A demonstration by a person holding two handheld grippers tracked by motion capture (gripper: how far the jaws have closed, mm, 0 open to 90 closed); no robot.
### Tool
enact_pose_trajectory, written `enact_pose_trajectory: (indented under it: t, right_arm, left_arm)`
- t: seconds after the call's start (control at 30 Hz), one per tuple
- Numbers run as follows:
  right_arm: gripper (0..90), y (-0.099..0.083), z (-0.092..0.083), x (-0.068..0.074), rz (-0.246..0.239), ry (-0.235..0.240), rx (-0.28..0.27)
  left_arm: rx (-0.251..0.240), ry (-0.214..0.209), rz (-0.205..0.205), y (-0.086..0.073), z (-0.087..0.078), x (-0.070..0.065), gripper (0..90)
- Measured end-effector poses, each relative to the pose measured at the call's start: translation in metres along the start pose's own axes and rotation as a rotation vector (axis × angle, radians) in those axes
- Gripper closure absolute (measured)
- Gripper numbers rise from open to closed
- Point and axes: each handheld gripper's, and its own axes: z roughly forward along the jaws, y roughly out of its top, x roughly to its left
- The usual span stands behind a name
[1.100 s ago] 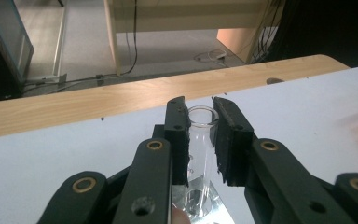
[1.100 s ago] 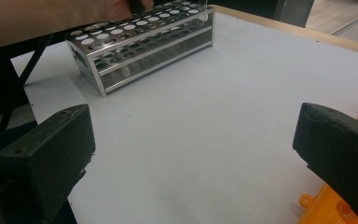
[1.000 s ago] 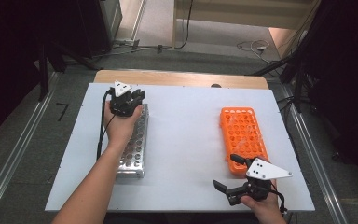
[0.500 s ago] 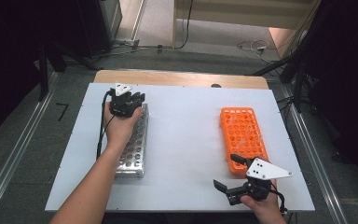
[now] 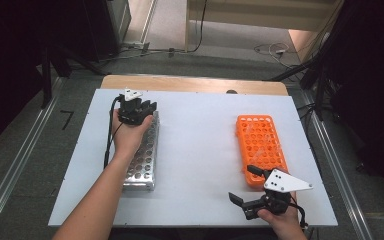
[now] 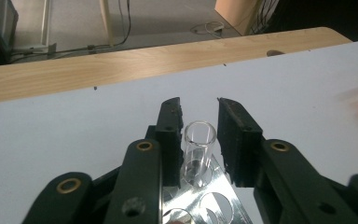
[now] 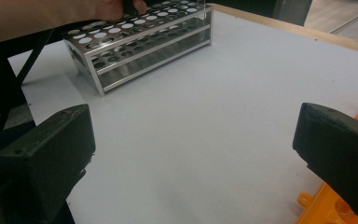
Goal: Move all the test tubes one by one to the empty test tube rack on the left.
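Note:
A clear glass tube [image 6: 199, 140] stands upright in a hole at the far end of the metal rack [image 5: 142, 165]. My left gripper [image 6: 199, 103] straddles the tube. Its jaws have just been opening: a gap shows beside the right pad, and the left pad sits close to the glass. In the high view the left gripper [image 5: 145, 107] hovers over the rack's far end, with the hand behind it. My right gripper [image 5: 244, 185] rests near the table's front edge by the orange rack [image 5: 260, 140]. It is wide open with nothing between its fingers.
The white table [image 5: 200, 130] has a wooden strip [image 5: 195, 84] along its far edge. In the right gripper view the metal rack [image 7: 135, 42] lies far left and a corner of the orange rack [image 7: 349, 210] near right, with bare table between them.

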Motion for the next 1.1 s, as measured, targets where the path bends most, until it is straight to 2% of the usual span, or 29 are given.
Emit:
enact_pose_trajectory:
  t: [0.07, 0.23, 0.37, 0.53, 0.67, 0.87, 1.1]
  right_arm:
    - [0.0, 0.000, 0.000, 0.000, 0.003, 0.000, -0.001]
    - [0.0, 0.001, -0.003, -0.003, 0.002, -0.003, -0.008]
    - [0.0, 0.002, -0.005, -0.005, 0.010, -0.013, -0.012]
    - [0.0, 0.002, -0.009, -0.009, 0.013, -0.024, -0.021]
    - [0.0, 0.003, -0.012, -0.013, 0.017, -0.039, -0.025]
    - [0.0, 0.003, -0.017, -0.019, 0.022, -0.059, -0.027]
    - [0.0, 0.001, -0.022, -0.029, 0.035, -0.094, -0.021]
  left_arm:
    - [-0.006, 0.000, 0.001, 0.000, -0.002, 0.000, 62.8]
    - [-0.033, -0.019, 0.016, 0.003, -0.009, -0.003, 44.3]
    - [-0.052, -0.041, 0.010, 0.005, -0.019, -0.006, 24.4]
    - [-0.073, -0.076, 0.019, 0.004, -0.032, -0.012, 11.5]
    - [-0.092, -0.103, 0.011, 0.002, -0.044, -0.018, 6.7]
    - [-0.114, -0.147, 0.027, -0.005, -0.064, -0.029, 0.1]
    - [-0.132, -0.197, 0.048, -0.015, -0.088, -0.044, 0.0]
